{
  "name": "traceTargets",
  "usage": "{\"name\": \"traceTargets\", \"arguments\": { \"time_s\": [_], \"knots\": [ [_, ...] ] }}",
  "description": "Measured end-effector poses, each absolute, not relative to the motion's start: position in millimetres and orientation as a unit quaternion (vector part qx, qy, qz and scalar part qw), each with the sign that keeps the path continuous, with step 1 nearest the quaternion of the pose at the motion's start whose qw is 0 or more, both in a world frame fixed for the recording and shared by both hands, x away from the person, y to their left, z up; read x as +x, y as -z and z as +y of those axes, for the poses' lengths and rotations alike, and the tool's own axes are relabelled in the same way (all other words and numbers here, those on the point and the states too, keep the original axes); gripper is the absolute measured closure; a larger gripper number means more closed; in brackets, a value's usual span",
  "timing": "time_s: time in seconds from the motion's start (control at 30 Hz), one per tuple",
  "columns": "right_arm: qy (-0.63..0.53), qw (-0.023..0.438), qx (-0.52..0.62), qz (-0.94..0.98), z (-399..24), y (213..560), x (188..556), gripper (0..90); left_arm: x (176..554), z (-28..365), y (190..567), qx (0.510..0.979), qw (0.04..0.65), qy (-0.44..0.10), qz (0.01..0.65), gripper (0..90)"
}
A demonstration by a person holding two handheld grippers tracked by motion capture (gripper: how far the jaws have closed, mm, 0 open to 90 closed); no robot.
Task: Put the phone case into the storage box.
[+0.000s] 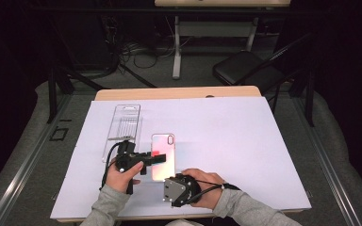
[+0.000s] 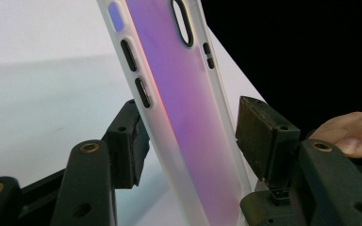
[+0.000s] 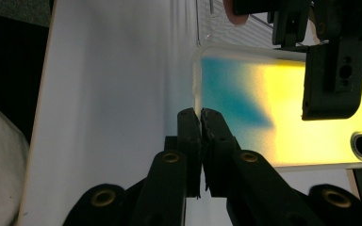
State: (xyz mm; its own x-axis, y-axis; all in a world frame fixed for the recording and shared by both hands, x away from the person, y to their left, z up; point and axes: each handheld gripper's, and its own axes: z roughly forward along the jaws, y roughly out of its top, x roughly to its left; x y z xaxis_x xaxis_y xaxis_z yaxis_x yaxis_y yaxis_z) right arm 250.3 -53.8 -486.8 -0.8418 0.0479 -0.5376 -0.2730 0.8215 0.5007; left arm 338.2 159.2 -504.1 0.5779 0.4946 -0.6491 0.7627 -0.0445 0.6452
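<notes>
Could not make out the far end of the phone case (image 2: 184,108) in the left gripper view, cut off above the camera hole by the top of the picture. Lost the lower end as well, behind the black arms of the left gripper (image 1: 156,159). Could not tell in the right gripper view whether a thin bit of rim sat between the tips of the right gripper (image 3: 200,117) or only leaned against them. Found the high view too small and too glossy to settle either point. Saw little of the clear plastic tray (image 1: 125,123) beyond its ribbed outline, just past the left gripper on the white sheet (image 1: 245,141).

Noted a soft, frosted rim around a shiny back, pink and violet from one side, yellow and blue from the other. Counted rounded corners, an oval camera hole and dark button slots along one long edge. Noted matt black jaws with brass rivets and square, rough pads (image 2: 127,136).

Found the left gripper about half open and clamped across the width of the case, one pad on each long edge. Found the right gripper pinched fully together, its tips touching the short end of the case nearest the person. Placed the case flat on the sheet, between the two grippers and in front of the right one.
</notes>
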Motion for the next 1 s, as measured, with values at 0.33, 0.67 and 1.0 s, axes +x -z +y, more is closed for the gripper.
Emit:
{"name": "traceTargets", "arguments": {
  "time_s": [0.33,0.67,1.0],
  "knots": [
    [-0.295,0.274,-0.066,0.913,-51.9,486.7,250.0,87.6,338.5,160.2,505.0,0.705,0.536,0.136,0.444,47.8],
    [-0.303,0.268,-0.063,0.912,-53.2,485.8,250.7,87.6,339.5,164.5,506.7,0.691,0.545,0.154,0.450,54.7],
    [-0.308,0.265,-0.062,0.912,-55.6,486.0,251.3,87.7,340.4,167.3,508.3,0.681,0.549,0.171,0.453,60.0]
  ]
}}
